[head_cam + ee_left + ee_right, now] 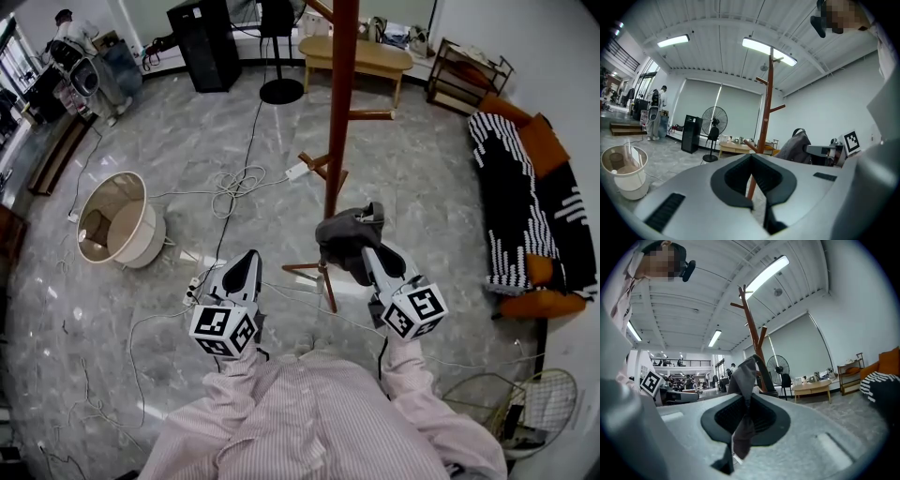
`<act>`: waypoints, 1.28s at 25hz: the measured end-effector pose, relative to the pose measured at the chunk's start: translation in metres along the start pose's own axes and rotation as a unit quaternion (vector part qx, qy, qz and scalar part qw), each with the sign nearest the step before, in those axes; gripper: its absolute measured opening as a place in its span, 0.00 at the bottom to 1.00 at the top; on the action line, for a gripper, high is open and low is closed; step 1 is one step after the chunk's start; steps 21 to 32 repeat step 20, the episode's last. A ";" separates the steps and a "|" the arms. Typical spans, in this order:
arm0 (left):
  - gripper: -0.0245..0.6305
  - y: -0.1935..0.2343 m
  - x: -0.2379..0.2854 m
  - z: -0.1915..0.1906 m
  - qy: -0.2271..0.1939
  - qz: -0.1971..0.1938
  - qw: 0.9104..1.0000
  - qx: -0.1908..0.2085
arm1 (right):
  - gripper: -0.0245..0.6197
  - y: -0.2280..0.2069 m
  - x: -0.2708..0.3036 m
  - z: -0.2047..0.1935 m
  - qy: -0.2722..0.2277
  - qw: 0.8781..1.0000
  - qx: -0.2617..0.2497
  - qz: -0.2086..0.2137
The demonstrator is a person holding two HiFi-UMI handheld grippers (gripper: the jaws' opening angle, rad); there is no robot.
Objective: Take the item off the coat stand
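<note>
Grey marbled floor (pixel 187 150), glossy and crossed by loose white cables (pixel 234 183), spreads beneath a reddish-brown wooden coat stand (pixel 339 103) with a round pole and short angled pegs.

The right gripper (pixel 367 251) has its jaws clamped on the grey fabric item (pixel 349 236). In the right gripper view the cloth (pixel 743 380) is pinched in the narrow slit between the dark ribbed pads. One fold stands up past the jaw tips and a limp tail hangs down below them. It is soft, matte and creased, and a darker curved band runs along its upper edge. From the head view it sits bunched at the very tip of the jaws, just beside the stand's pole and clear of the pegs.

The left gripper (pixel 246 262) has its jaws together with nothing between them – the left gripper view shows only the stand's pole beyond the closed tips, with the grey item off to the right of them.

To the left of the left jaws lies a cream, drum-shaped lampshade (pixel 117 220), tipped on its side. A sofa (pixel 525 206) with orange cushions and a black-and-white striped throw stands well to the right of the right jaws.
</note>
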State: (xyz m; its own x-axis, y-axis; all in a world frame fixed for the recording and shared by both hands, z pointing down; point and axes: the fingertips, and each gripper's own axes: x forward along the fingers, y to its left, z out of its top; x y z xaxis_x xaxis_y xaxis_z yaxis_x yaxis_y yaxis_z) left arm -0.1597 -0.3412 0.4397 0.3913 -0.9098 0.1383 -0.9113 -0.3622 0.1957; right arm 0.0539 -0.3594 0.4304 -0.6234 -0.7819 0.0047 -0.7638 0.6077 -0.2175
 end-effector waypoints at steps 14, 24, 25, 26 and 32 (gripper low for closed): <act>0.04 -0.001 0.009 0.007 -0.006 -0.003 1.000 0.004 | 0.09 -0.006 0.003 0.006 -0.009 1.000 -0.001 -0.007; 0.04 -0.002 0.012 0.008 -0.009 -0.007 1.000 0.005 | 0.09 -0.008 0.004 0.003 -0.010 1.000 -0.003 -0.012; 0.04 -0.002 0.012 0.008 -0.009 -0.007 1.000 0.005 | 0.09 -0.008 0.004 0.003 -0.010 1.000 -0.003 -0.012; 0.04 -0.002 0.012 0.008 -0.009 -0.007 1.000 0.005 | 0.09 -0.008 0.004 0.003 -0.010 1.000 -0.003 -0.012; 0.04 -0.002 0.012 0.008 -0.009 -0.007 1.000 0.005 | 0.09 -0.008 0.004 0.003 -0.010 1.000 -0.003 -0.012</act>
